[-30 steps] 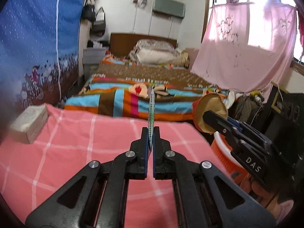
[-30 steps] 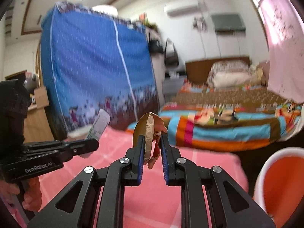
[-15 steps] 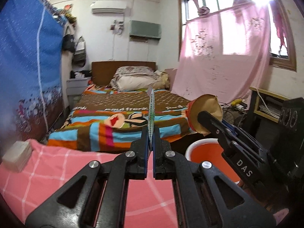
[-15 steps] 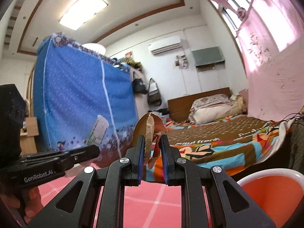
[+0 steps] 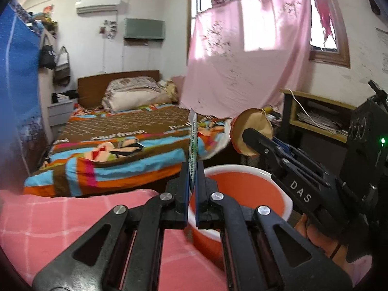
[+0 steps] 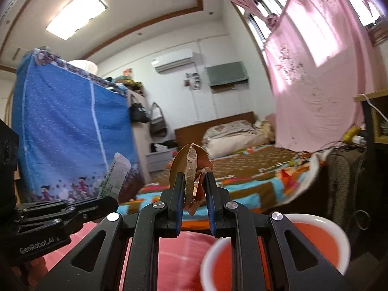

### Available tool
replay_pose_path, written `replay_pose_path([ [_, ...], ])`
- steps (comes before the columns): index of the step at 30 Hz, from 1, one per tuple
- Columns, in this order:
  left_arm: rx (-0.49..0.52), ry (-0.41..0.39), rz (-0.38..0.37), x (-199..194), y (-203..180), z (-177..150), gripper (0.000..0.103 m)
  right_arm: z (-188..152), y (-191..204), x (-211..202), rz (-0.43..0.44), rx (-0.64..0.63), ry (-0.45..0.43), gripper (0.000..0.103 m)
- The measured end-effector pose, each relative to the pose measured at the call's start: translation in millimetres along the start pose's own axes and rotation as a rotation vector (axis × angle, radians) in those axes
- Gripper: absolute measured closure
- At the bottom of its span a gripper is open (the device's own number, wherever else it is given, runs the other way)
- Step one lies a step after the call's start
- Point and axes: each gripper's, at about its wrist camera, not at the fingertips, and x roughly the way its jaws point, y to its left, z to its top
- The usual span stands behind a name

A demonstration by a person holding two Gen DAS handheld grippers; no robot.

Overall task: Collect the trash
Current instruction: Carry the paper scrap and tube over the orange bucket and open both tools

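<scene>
Two bits of trash on the go here. The left tongs (image 5: 192,181) are pinching a flat wrapper (image 5: 193,145) edge-on, so it sticks straight up between the pads, right at the near rim of the orange bin (image 5: 242,169) with the white lip. The right tongs (image 6: 193,191) are clamped on a crumpled brown peel (image 6: 190,167), held up above the pink checked table (image 5: 60,218) with the bin just beside them, lower right. Both pairs sit side by side pointing toward the bed (image 5: 116,140) with the striped blanket, pink curtain (image 5: 242,60) behind it
</scene>
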Motion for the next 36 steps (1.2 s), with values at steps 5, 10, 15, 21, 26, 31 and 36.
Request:
replay_pose_path([
  [5, 0.001, 0.071, -0.052, 27.3, -21.0, -4.1, 0.095, -3.1, -22.8, -3.4, -0.075, 0.006, 0.046, 0.088],
  [10, -0.009, 0.143, -0.089, 48.1, -38.1, -9.1, 0.095, -8.3, -42.5, -4.8, -0.132, 0.029, 0.096, 0.086],
  [15, -0.022, 0.203, -0.107, 64.9, -49.0, -13.5, 0.095, -14.1, -59.6, -6.0, -0.168, 0.062, 0.139, 0.085],
  [21, -0.043, 0.263, -0.114, 78.3, -53.0, -18.9, 0.095, -19.8, -72.5, -1.6, -0.196, 0.104, 0.202, 0.084],
  [26, -0.07, 0.302, -0.124, 87.7, -52.9, -22.1, 0.094, -24.4, -77.4, 3.4, -0.214, 0.113, 0.257, 0.082],
  [31, -0.087, 0.316, -0.117, 91.4, -51.5, -22.5, 0.089, -29.5, -79.6, 6.0, -0.226, 0.127, 0.296, 0.077],
  [36, -0.104, 0.316, -0.109, 91.7, -47.7, -21.7, 0.083, -29.9, -82.9, 5.3, -0.233, 0.14, 0.301, 0.073],
])
